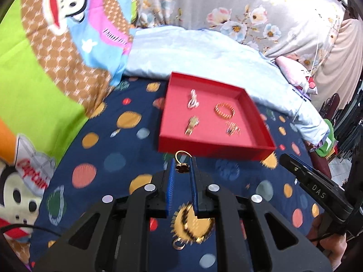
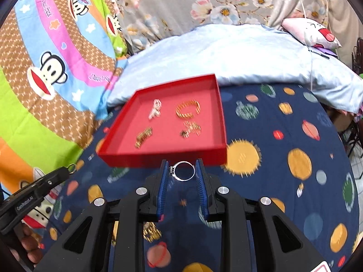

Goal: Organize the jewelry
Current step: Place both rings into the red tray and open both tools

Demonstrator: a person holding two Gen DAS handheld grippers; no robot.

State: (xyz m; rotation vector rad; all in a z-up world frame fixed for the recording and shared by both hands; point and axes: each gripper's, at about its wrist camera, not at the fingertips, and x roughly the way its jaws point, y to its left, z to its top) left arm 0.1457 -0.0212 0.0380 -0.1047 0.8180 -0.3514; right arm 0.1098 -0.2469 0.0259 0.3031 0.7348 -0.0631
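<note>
A shallow red tray (image 1: 211, 148) lies on a navy planet-print sheet and also shows in the right wrist view (image 2: 163, 156). It holds a gold bangle (image 1: 224, 110), a silver piece (image 1: 192, 101), a gold band (image 1: 191, 125) and a small gold piece (image 1: 233, 128). My left gripper (image 1: 183, 166) is shut on a gold ring with a dark red stone (image 1: 181, 163), just before the tray's near wall. My right gripper (image 2: 183, 170) is shut on a silver ring (image 2: 184, 170), also just before the tray's near wall.
Loose gold jewelry lies on the sheet under my left gripper (image 1: 181, 244) and under my right gripper (image 2: 150, 232). A pale blue pillow (image 1: 204, 54) lies behind the tray. A cartoon monkey blanket (image 1: 45, 68) covers the left. The other gripper shows at the right edge (image 1: 317, 188).
</note>
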